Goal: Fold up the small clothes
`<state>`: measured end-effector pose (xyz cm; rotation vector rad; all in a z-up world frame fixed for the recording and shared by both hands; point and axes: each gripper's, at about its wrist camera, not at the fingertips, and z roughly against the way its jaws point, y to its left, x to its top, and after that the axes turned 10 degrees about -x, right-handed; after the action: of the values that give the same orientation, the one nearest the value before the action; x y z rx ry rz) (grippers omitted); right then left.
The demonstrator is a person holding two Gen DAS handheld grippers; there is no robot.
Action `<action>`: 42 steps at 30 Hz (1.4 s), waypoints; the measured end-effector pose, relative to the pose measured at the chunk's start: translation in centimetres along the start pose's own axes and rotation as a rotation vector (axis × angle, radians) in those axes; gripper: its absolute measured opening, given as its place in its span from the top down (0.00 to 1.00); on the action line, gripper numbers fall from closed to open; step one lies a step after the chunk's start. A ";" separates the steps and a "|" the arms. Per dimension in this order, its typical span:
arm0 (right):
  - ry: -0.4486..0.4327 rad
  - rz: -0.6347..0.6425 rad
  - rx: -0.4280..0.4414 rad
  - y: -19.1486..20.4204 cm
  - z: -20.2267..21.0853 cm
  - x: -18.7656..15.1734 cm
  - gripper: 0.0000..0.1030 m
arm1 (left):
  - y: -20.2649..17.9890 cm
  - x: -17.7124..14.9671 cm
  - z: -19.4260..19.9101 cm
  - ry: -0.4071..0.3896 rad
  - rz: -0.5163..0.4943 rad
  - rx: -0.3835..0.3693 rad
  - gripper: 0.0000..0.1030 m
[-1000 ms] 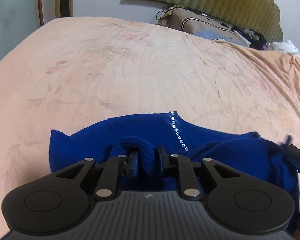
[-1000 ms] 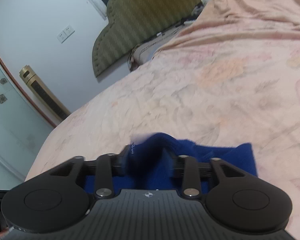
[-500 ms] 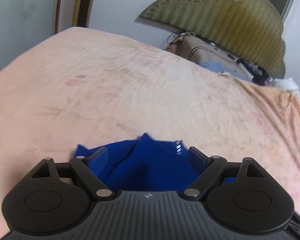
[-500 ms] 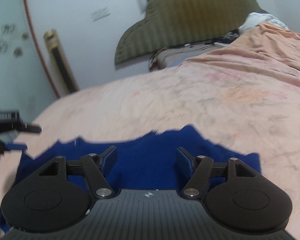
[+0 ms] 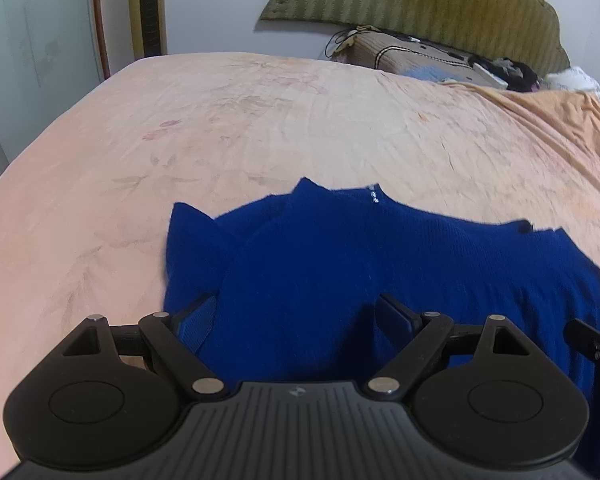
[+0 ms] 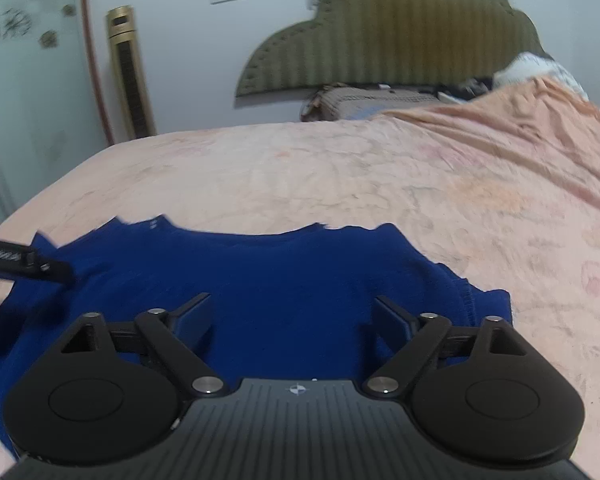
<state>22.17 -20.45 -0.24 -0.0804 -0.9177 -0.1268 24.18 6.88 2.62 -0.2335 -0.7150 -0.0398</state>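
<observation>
Blue knit: sweater [image 5: 340, 280] lay spread on the bed [image 5: 260, 120], near edge under both grippers, far edge uneven with points sticking up.
Trim: short row of pale studs [image 5: 374, 196] showed at the far edge, in the left wrist view.
Left gripper [image 5: 296, 314]: jaws stood wide apart, nothing held; blue knit showed between and below the fingers.
Right gripper [image 6: 292, 314]: likewise wide apart and empty, poised over the sweater's right half.
Right corner: a seamed edge [image 6: 466, 296] lay flat by the right finger.
Backdrop: green headboard [image 6: 400, 32] and a pillow [image 5: 404, 56] stood at the far end, well apart from the garment.
Step in hand: judged to be a pause between folds, both grips let go and the cloth at rest.
Next move: probably called for picking a fresh edge or corner on each side, closing on knit only and not on the bedsheet, then carrying both ends over evenly.
Caution: soft knit could bunch or slide if lifted unevenly.
</observation>
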 end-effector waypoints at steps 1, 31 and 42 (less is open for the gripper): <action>-0.003 0.018 -0.001 0.4 0.3 -0.1 0.12 | -0.1 -0.2 0.0 0.001 -0.006 0.002 0.16; 0.063 0.020 -0.015 0.9 2.4 -4.5 0.04 | 3.6 -10.1 9.1 -0.102 -0.190 -0.086 0.16; 0.028 0.157 0.150 6.5 5.3 -4.6 0.04 | 5.9 -12.0 10.5 -0.101 -0.258 -0.123 0.17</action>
<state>16.13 -13.05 -0.82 -0.0115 -0.8868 0.0861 8.98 14.47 1.27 -0.2606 -0.8409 -0.3205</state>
